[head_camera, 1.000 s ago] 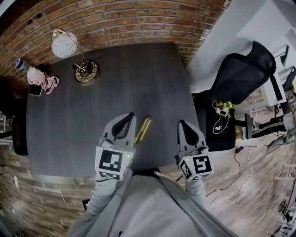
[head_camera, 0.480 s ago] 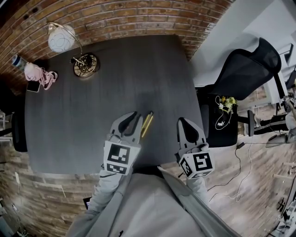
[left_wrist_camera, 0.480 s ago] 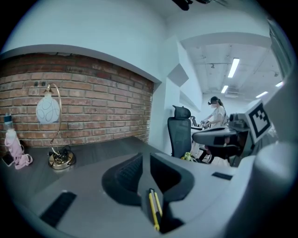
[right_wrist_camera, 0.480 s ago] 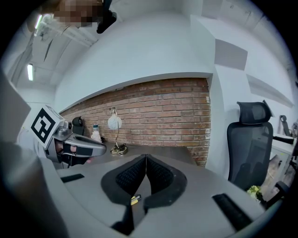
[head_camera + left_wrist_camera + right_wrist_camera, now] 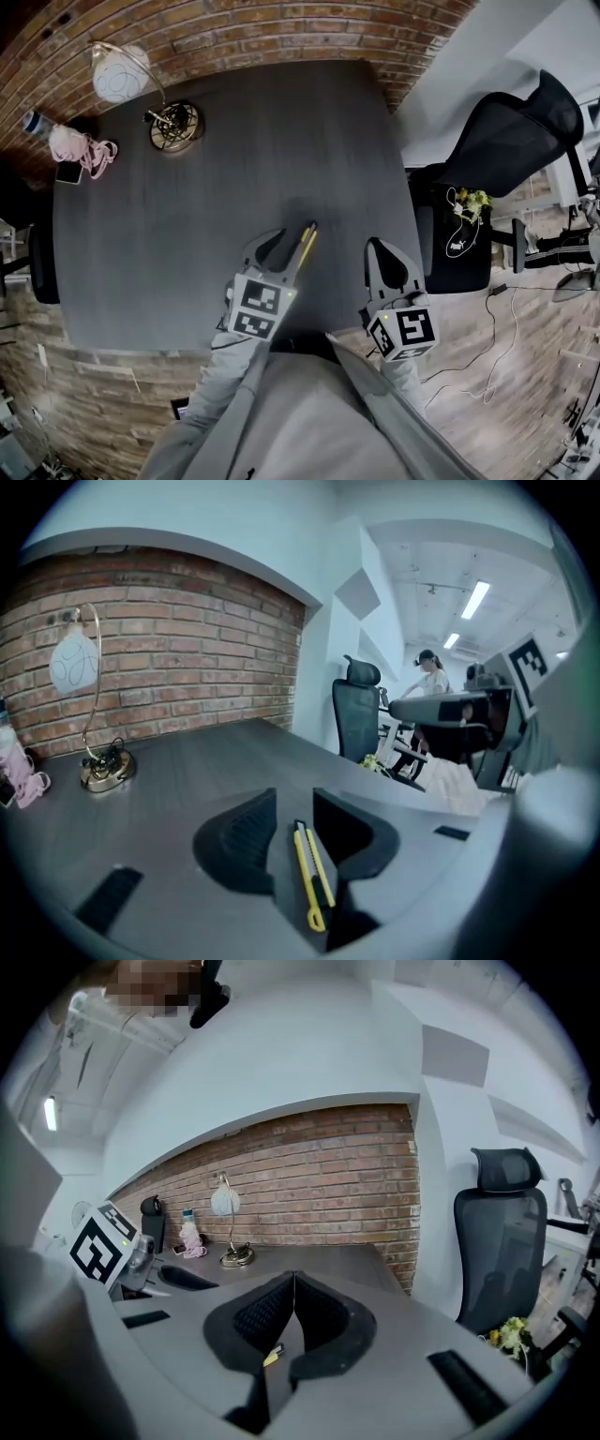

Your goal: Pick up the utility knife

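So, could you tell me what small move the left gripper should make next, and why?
Probably close the left gripper on the slim yellow utility knife. Its jaws have just been opening and now stand apart, with the knife lying lengthwise between them on the dark grey table, nearer one jaw; nothing seems to grip it yet.
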